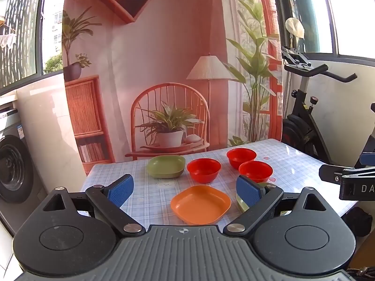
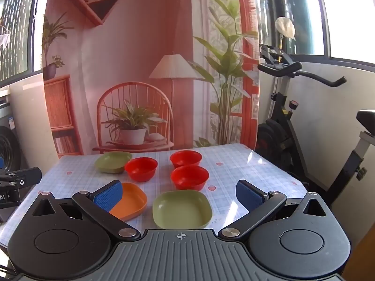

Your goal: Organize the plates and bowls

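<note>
On the checked tablecloth (image 1: 145, 196) stand three red bowls (image 1: 204, 170) (image 1: 241, 157) (image 1: 256, 170), an orange square plate (image 1: 200, 204) near the front, a green plate (image 1: 166, 166) at the back left and a second green plate (image 2: 182, 209) at the front right, mostly hidden behind a finger in the left wrist view. My left gripper (image 1: 185, 192) hangs open above the orange plate, holding nothing. My right gripper (image 2: 179, 195) is open over the near green plate, also holding nothing. The same red bowls (image 2: 141, 168) (image 2: 185, 158) (image 2: 189, 177) lie beyond it.
A printed backdrop (image 1: 168, 70) of a room hangs behind the table. An exercise bike (image 2: 288, 121) stands to the right of the table, a washing machine (image 1: 14, 168) to the left. The other gripper's side (image 1: 351, 182) shows at the right edge of the left wrist view.
</note>
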`<act>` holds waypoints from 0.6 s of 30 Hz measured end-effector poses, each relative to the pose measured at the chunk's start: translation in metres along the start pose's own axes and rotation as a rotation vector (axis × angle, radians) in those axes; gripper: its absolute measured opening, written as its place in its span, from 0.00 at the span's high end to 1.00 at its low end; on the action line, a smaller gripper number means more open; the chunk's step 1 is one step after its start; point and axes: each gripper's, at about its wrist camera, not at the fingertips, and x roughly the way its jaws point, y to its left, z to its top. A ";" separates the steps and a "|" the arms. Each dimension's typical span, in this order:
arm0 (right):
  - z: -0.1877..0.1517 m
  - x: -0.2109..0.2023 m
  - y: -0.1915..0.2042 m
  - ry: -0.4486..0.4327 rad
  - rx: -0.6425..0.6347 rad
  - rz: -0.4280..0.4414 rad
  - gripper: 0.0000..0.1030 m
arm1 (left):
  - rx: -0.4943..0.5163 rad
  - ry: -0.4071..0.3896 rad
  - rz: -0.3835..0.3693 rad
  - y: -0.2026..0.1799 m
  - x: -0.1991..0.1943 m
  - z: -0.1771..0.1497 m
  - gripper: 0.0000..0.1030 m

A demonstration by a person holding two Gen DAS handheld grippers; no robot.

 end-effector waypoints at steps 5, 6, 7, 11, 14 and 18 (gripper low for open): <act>0.000 0.001 -0.001 0.006 -0.001 -0.001 0.00 | -0.009 0.006 -0.003 -0.001 -0.001 0.000 0.07; 0.000 0.001 -0.001 0.006 -0.002 -0.001 0.00 | -0.010 0.006 -0.003 -0.002 -0.002 0.000 0.07; 0.000 0.001 -0.001 0.006 -0.003 -0.001 0.00 | -0.011 0.006 -0.004 -0.003 -0.003 0.000 0.07; 0.000 0.001 -0.002 0.003 -0.005 -0.001 0.00 | -0.018 0.011 -0.006 0.002 0.002 0.002 0.07; -0.001 0.002 -0.003 0.008 0.000 -0.001 0.00 | -0.014 0.011 -0.006 0.000 0.002 0.000 0.07; -0.002 0.002 -0.004 0.009 0.000 0.000 0.00 | -0.014 0.012 -0.008 0.001 0.002 0.000 0.07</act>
